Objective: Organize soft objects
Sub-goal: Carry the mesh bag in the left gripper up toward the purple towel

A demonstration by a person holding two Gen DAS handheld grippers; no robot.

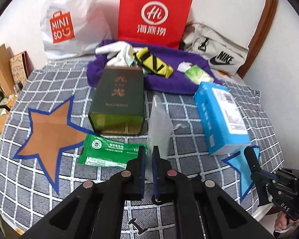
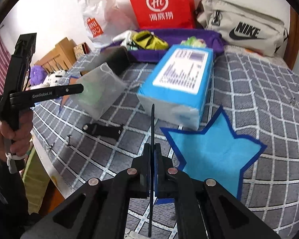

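where the grey checked bedspread [image 1: 49,91] meets the white wall | translucent frosted pouch [image 1: 159,123] upright, in clenched left gripper [image 1: 149,155] | right gripper [image 2: 153,149] clenched on thin dark strip [image 2: 152,131]

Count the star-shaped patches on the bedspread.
2. Brown star lies left of the dark green box; blue star lies just in front of the blue tissue pack. More may be hidden.

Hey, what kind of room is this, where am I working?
Probably a bedroom: the work surface looks like a bed with a grey checked sheet, shopping bags lean on the wall, and a wooden frame stands behind.
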